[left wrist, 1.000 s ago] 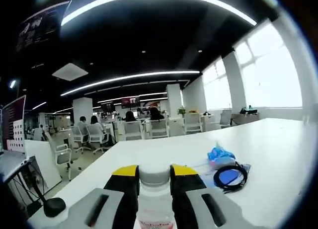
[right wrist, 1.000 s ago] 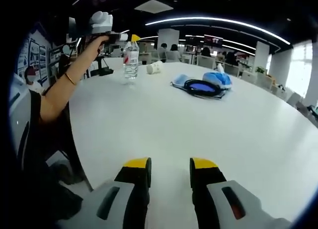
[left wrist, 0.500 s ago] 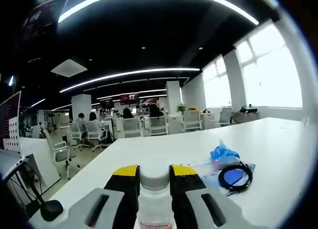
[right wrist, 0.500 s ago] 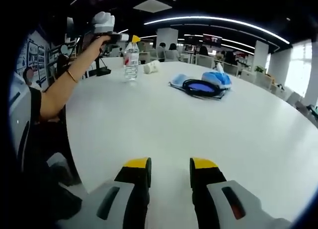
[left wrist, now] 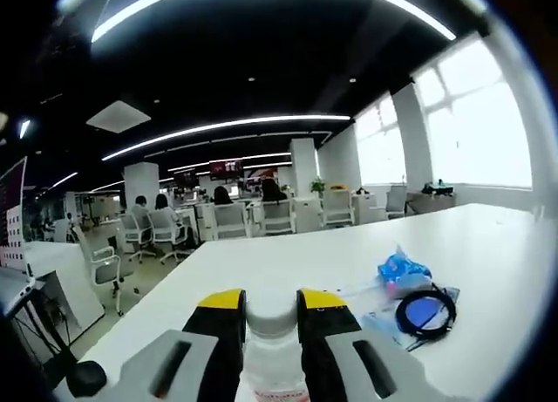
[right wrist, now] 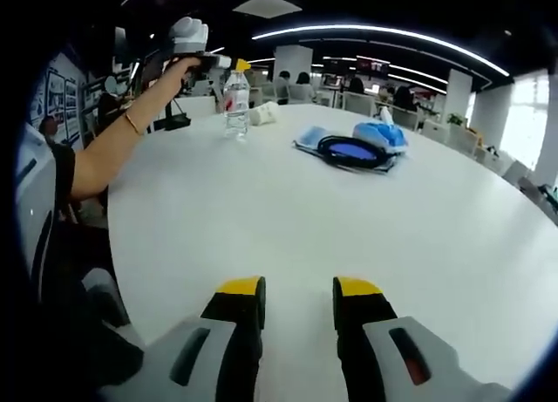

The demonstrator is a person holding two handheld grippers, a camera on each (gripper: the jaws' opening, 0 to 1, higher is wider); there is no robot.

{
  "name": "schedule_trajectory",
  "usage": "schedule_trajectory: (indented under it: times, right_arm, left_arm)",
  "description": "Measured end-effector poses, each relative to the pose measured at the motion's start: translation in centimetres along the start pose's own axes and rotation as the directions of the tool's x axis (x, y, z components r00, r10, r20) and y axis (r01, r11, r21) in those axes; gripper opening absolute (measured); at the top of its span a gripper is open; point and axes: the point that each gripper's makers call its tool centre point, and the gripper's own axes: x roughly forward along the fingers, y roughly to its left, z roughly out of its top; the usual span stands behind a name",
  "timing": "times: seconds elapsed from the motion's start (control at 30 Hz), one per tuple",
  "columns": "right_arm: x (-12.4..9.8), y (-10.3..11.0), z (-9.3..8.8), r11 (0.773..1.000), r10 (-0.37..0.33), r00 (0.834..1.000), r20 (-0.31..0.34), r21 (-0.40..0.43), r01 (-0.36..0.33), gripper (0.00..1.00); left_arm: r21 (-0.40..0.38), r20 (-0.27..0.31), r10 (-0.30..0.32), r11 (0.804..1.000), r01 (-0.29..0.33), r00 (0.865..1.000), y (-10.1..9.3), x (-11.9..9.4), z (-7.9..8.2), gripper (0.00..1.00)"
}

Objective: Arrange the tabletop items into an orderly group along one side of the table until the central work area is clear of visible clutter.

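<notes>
Left tool [left wrist: 270, 308] still grips the bottle [left wrist: 271, 367], shifted slightly farther away.

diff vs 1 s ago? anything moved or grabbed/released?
The left tongs stay shut on the water bottle; in the right gripper view the bottle has crept slightly toward the white roll on the table. Nothing was let go. The right tongs stay open and empty over the near table edge; the black cable coil and blue bag lie as before.
</notes>
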Motion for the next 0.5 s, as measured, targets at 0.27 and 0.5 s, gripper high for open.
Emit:
schedule_trajectory:
  times: [0.27,0.5]
  right_arm:
    - [0.63,-0.34,0.1,1.0,-0.007,1.0,-0.01,0.006,0.007,0.29]
    - [0.94,-0.29,0.2,1.0,-0.003,1.0,-0.012,0.005,0.003,0.29]
  left_arm:
    - [0.023,0.009,0.018,1.0,-0.018,1.0,0.9,0.95,0.77,0.2]
    - [0.025,-0.007,0.017,1.0,-0.017,1.0,1.17,1.39,0.45,0.19]
